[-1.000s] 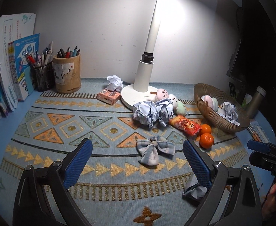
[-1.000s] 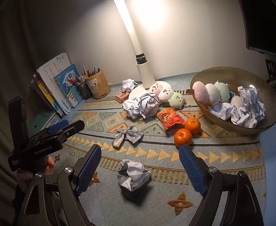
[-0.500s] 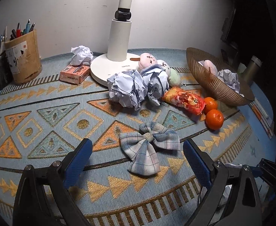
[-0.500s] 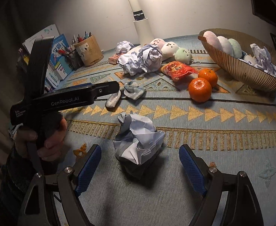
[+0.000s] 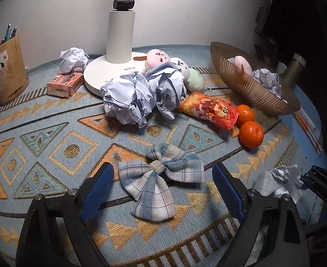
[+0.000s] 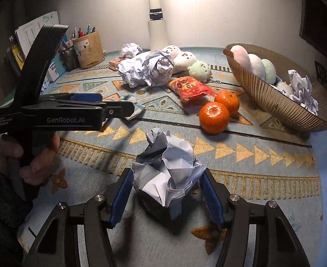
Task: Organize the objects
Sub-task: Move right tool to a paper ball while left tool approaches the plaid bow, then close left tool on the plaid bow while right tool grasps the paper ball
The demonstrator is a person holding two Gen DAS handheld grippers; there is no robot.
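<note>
My left gripper (image 5: 163,191) is open, its blue pads on either side of a plaid fabric bow (image 5: 161,178) lying on the patterned mat. My right gripper (image 6: 166,198) is partly closed around a crumpled paper ball (image 6: 168,173) on the mat, its pads close to the ball's sides; contact is unclear. The same ball shows at the right in the left wrist view (image 5: 279,182). The left gripper body (image 6: 58,113) shows at the left of the right wrist view.
A woven bowl (image 6: 272,98) at the right holds plush toys and crumpled paper. Two oranges (image 6: 214,116), a snack packet (image 6: 190,86), larger paper balls (image 5: 141,95), plush toys (image 6: 185,60), a lamp base (image 5: 110,71), a small box (image 5: 65,86) and a pen holder (image 5: 3,71) stand behind.
Both grippers moved forward and lower. The left now straddles the bow. The right's jaws have narrowed around the crumpled paper ball.
</note>
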